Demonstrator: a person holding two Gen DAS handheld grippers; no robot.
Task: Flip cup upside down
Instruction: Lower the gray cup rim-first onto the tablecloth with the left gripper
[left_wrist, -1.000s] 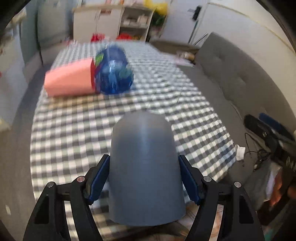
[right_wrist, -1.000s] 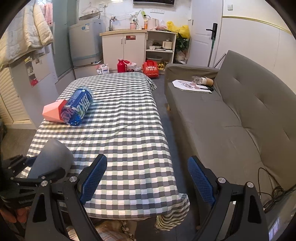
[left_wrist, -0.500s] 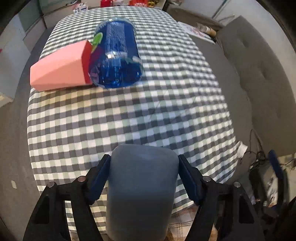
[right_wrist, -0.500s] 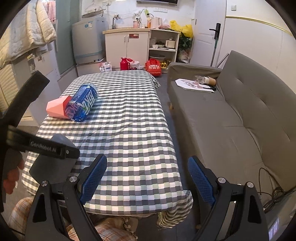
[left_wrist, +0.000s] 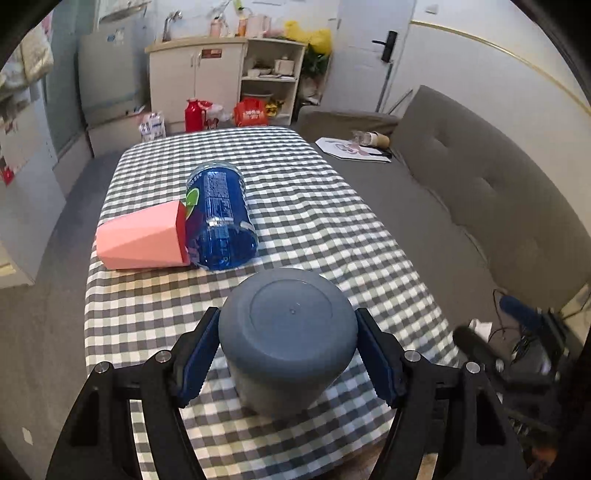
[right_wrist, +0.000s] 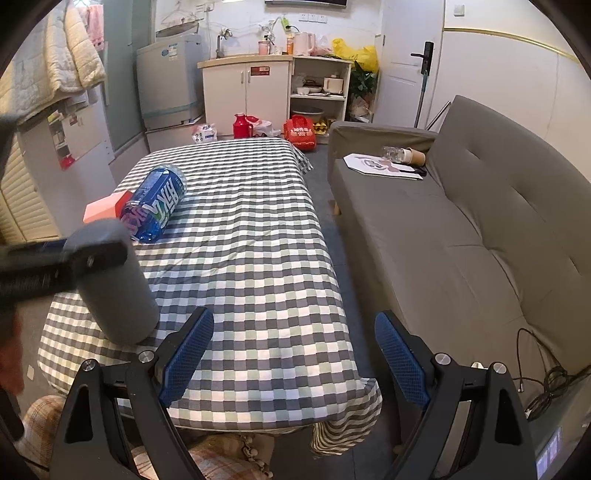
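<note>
The left gripper (left_wrist: 284, 350) squeezes the grey cup (left_wrist: 286, 336) by its sides, bottom up and leaning, its mouth low by the near edge of the checked tablecloth (left_wrist: 314, 221), while the right gripper (right_wrist: 291, 354) waits wide open

Bare checked tablecloth (right_wrist: 251, 258) lies right of the blue bottle (right_wrist: 155, 206) and pink box (left_wrist: 142, 240); the sofa (right_wrist: 461, 240) flanks it.

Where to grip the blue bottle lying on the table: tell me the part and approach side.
Judging by its pose, take the blue bottle across its round mid-body from above, fingers straddling its long axis. The pink box touches one side, so a level sideways approach looks blocked there.
</note>
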